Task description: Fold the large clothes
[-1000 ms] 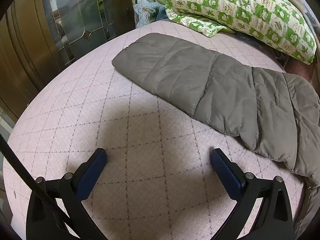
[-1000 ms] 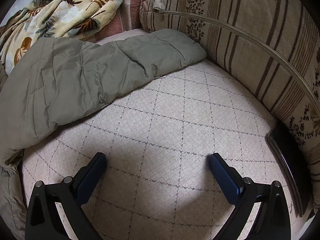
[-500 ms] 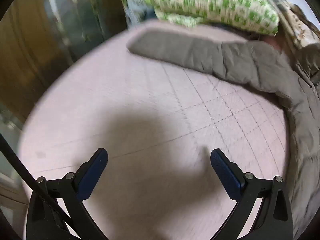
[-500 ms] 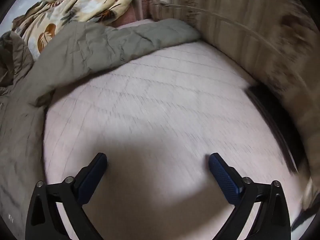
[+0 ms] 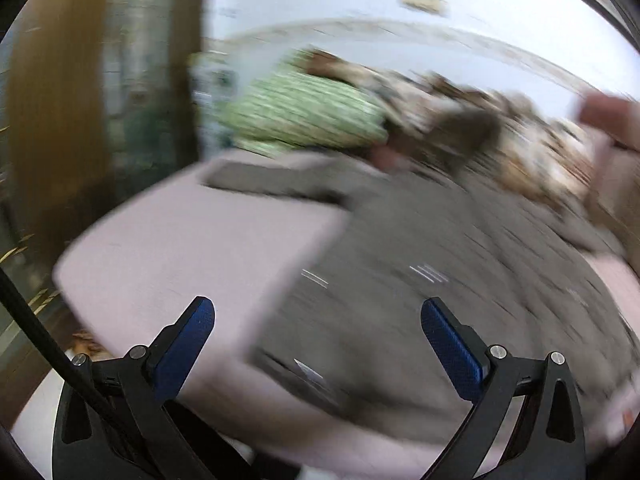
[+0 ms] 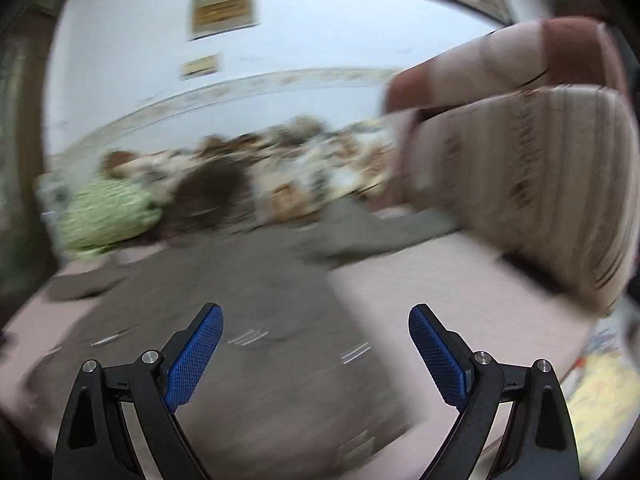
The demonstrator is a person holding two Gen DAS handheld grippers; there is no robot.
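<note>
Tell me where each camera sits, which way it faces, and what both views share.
Left wrist: on the left gripper, facing across the bed at the grey coat; both blue fingers show, spread.
Right wrist: on the right gripper, facing the same coat and striped cushion; both fingers show, spread.
Shared: coat, green pillow, pink bedcover, heavy blur.

One grey jacket [image 5: 420,248] — one green pillow [image 5: 304,116] — two wall plaques [image 6: 222,12].

Bare pink mattress [image 5: 172,248] lay open left of the grey coat [image 5: 420,280]; striped cushions [image 6: 532,184] walled the right
</note>
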